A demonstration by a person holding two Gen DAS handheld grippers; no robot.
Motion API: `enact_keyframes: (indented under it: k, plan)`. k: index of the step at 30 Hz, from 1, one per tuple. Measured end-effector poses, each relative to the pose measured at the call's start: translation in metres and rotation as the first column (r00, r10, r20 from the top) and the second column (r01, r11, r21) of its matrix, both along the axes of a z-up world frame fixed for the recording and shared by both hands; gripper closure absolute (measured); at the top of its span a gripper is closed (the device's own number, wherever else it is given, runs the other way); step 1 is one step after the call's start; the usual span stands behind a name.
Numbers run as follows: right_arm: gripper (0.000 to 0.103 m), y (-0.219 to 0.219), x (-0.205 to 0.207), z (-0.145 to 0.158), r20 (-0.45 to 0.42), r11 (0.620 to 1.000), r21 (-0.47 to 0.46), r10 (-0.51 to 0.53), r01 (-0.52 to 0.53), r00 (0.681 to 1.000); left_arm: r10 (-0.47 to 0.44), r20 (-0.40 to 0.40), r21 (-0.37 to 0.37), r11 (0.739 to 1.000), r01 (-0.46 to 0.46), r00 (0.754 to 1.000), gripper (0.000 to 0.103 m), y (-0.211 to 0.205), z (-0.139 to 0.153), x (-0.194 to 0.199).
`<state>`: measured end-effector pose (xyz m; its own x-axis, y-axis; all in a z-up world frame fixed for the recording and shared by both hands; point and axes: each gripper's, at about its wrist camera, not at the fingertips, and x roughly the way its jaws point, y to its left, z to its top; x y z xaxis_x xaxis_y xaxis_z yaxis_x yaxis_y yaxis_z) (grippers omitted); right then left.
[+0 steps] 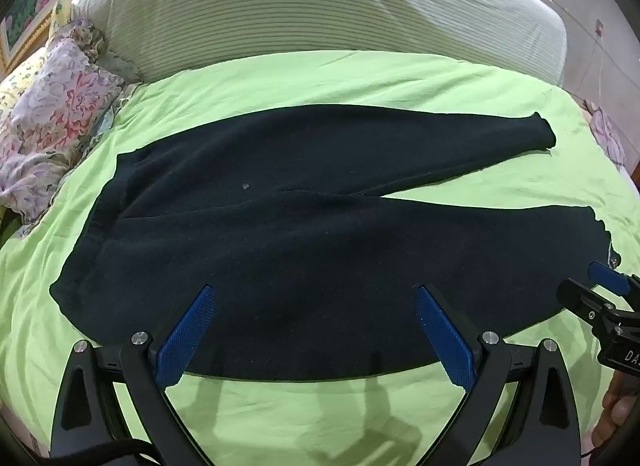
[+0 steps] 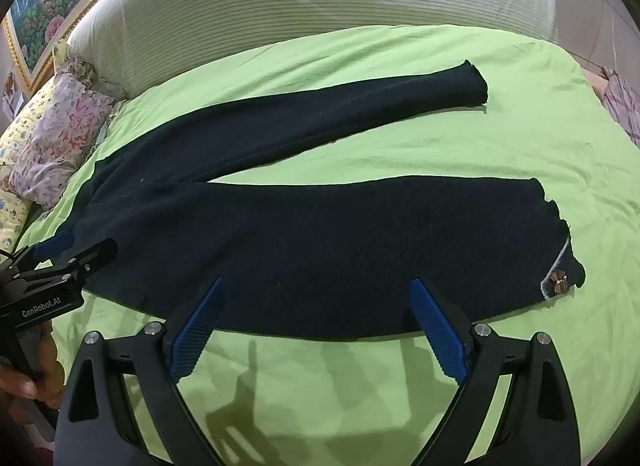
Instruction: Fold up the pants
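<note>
Dark navy pants (image 1: 304,234) lie flat on a green bedsheet (image 1: 320,77), waistband to the left, two legs spread apart to the right. They also show in the right wrist view (image 2: 320,238), with a small flower ornament (image 2: 558,281) at the near leg's cuff. My left gripper (image 1: 316,294) is open and empty, hovering over the near edge of the pants by the hip. My right gripper (image 2: 320,286) is open and empty over the near leg's lower edge. Each gripper shows at the edge of the other's view, the right one (image 1: 600,290) and the left one (image 2: 68,254).
A striped padded headboard (image 1: 320,5) stands behind the bed. Floral pillows (image 1: 56,113) lie at the left. Another floral cushion (image 1: 608,137) sits at the far right edge. A framed flower painting (image 2: 44,5) hangs at upper left. Green sheet (image 2: 320,394) lies in front of the pants.
</note>
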<state>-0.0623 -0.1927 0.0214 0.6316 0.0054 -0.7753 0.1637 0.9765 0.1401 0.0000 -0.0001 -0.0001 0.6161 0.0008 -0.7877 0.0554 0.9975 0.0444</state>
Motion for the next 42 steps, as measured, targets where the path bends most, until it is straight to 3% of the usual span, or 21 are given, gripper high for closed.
enact_keyframes:
  k: [31,39,42]
  plan:
    - [0.01,0.002,0.002,-0.004,0.007,1.0,-0.014,0.002,-0.002,1.0,0.002,-0.035,-0.018,1.0,-0.003,0.999,0.003,0.006,-0.009,0.008]
    - [0.01,0.001,0.001,-0.006,-0.004,1.0,0.021,-0.006,0.006,1.0,-0.001,0.004,-0.001,1.0,0.001,1.0,0.003,0.006,-0.01,0.005]
    - [0.01,-0.001,0.003,-0.006,0.0,0.999,0.034,-0.009,0.009,1.0,-0.001,-0.019,-0.002,1.0,0.001,1.0,0.003,0.006,-0.013,0.006]
